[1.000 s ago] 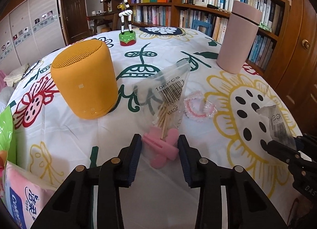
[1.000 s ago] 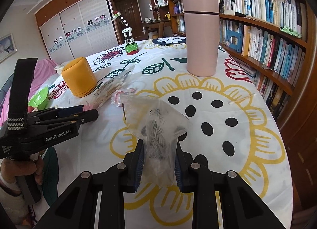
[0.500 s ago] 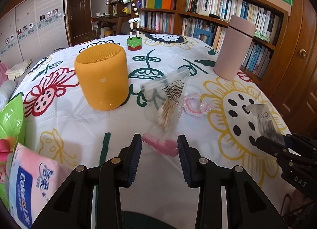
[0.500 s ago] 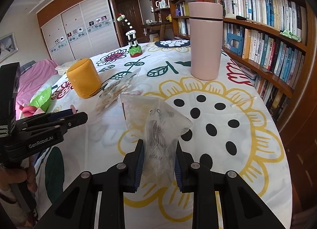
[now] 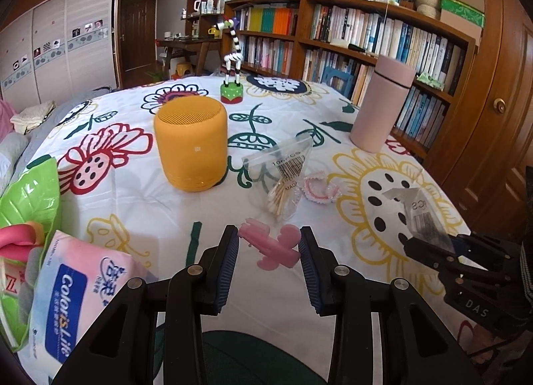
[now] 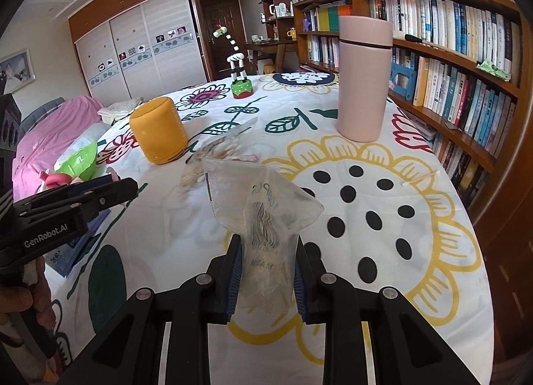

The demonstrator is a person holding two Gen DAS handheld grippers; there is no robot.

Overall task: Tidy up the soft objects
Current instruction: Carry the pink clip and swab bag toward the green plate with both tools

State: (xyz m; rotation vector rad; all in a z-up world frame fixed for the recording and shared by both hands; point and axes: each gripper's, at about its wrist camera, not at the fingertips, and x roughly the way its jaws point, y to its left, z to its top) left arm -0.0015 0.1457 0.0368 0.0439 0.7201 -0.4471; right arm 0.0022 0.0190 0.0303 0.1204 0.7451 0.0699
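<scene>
Your left gripper (image 5: pixel 269 245) is holding a pink soft toy (image 5: pixel 271 245) between its two fingers, lifted above the flowered cloth (image 5: pixel 133 205). The toy is lying slanted across the gap, touching both pads. Compared with one second ago, the gripper has been rising and pulling back: the yellow speaker (image 5: pixel 190 145) and the bag of cotton swabs (image 5: pixel 283 181) are now farther ahead, and a tissue pack (image 5: pixel 76 295) is appearing at its lower left. Your right gripper (image 6: pixel 266 271) is staying clamped on a clear plastic bag (image 6: pixel 263 218), which is standing up between its narrowly spaced fingers.
</scene>
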